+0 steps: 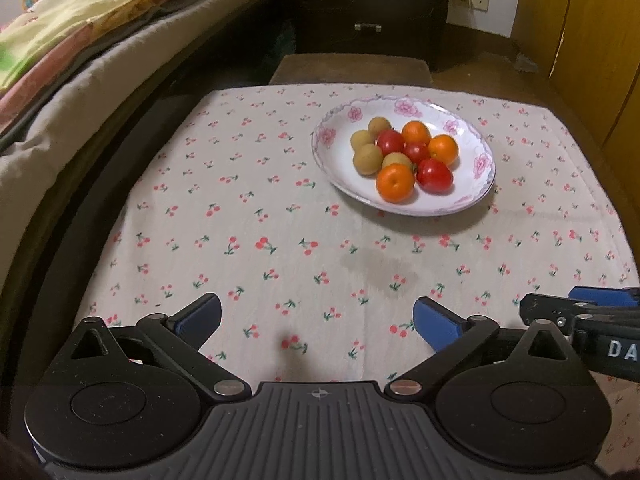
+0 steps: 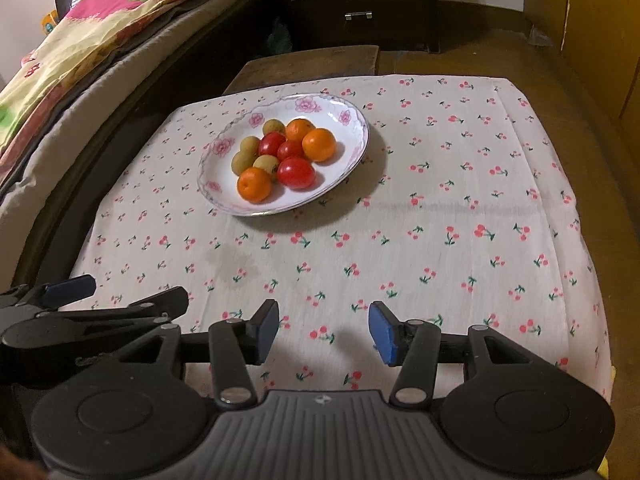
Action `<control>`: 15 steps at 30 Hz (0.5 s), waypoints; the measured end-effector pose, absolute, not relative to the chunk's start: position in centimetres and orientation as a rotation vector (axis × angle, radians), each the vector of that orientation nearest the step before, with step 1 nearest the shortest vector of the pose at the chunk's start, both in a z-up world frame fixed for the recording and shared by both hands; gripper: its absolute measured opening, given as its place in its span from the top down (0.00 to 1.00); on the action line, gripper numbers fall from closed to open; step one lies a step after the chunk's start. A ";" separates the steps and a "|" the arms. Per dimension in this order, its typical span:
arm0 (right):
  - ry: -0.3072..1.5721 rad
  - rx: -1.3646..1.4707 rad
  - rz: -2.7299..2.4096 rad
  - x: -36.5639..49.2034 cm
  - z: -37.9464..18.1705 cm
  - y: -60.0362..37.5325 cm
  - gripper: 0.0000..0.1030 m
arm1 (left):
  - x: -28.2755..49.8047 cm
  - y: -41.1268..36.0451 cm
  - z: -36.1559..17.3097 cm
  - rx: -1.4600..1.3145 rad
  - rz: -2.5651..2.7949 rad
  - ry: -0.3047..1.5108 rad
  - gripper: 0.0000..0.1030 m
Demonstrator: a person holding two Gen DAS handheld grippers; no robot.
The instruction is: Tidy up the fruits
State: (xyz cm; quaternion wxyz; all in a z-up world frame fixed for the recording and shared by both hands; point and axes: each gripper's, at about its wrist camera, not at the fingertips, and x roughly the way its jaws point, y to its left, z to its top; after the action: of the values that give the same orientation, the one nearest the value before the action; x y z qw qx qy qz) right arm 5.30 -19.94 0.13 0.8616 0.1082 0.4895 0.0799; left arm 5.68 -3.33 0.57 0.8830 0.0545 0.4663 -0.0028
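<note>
Fruits sit all together in one white plate [image 1: 478, 188] with pink flowers on its rim. The plate rests on a tablecloth [image 1: 280, 220] with little cherries printed on it. In the plate I count three small oranges, three red tomatoes and four round tan fruits that look like longans. One orange [image 1: 395, 182] lies at the near side, touching a tomato [image 1: 435, 175]. The longans [image 1: 367, 158] sit on the side toward the bed [image 1: 60, 92]. The colours are partly mixed in the middle of the pile.

No fruit lies on the cloth. This could be a pile waiting to be sorted, or fruits already gathered into the plate. The pictures cannot tell which.

The left gripper [image 1: 318, 322] hangs low over the near edge of the cloth, well away from the plate. Its blue pads are spread wide and hold nothing. The right gripper [image 2: 324, 332] is beside it, also low and near. Its pads stand apart, not as wide, and are empty too.

If a fruit is to be picked, go slowly. Round fruits roll, so close the pads around the middle of just one. Squeeze softly, because tomatoes squash easily. Do not bump the neighbours or tip the plate.
</note>
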 end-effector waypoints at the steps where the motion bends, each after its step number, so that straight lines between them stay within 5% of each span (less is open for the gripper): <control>1: 1.026 0.229 0.170 5.1 0.2 -19.9 0.50 | 5.5 -3.4 0.5 0.126 0.000 0.971 0.00; 15: 1.023 0.239 0.176 3.3 0.3 -19.6 0.48 | 4.0 -2.8 0.6 0.096 -0.007 0.972 0.00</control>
State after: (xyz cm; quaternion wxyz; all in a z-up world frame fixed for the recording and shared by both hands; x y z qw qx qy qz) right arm 3.30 -19.64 0.29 0.8614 0.1141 0.4878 0.0837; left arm 3.99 -2.79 0.64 0.8832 0.0462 0.4668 -0.0033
